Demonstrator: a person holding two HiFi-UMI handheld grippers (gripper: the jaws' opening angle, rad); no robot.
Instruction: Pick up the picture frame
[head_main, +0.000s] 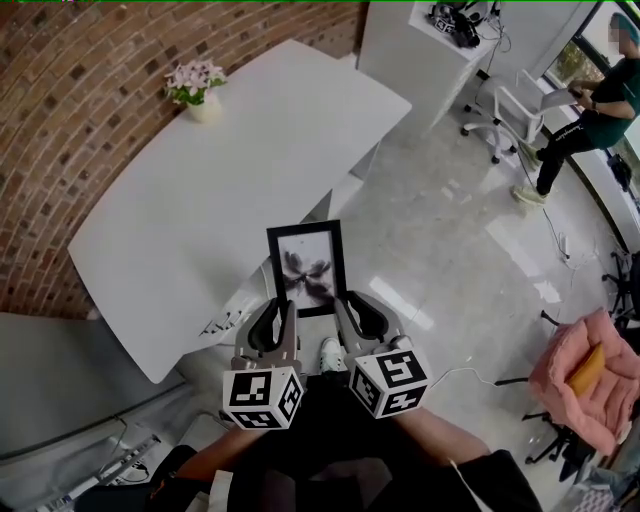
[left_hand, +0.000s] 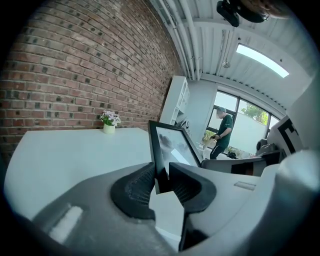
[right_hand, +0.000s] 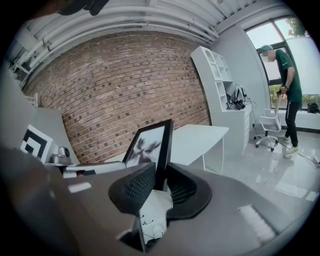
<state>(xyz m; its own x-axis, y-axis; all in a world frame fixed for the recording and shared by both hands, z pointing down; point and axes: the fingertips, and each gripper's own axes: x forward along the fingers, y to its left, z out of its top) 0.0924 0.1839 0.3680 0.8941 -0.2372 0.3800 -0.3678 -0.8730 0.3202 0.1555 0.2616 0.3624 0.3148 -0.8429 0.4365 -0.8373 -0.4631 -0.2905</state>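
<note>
One picture frame being clamped upright, left gripper gripping its left edge, right gripper its right, one flowerpot sitting far left.

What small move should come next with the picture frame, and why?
Probably keep both grips and hold the picture frame steady and level. The left gripper and the right gripper each clamp a side edge near its bottom, and it appears lifted off the white table, so loosening either side could tip it.

Picture frame between left tongs, right tongs
</note>
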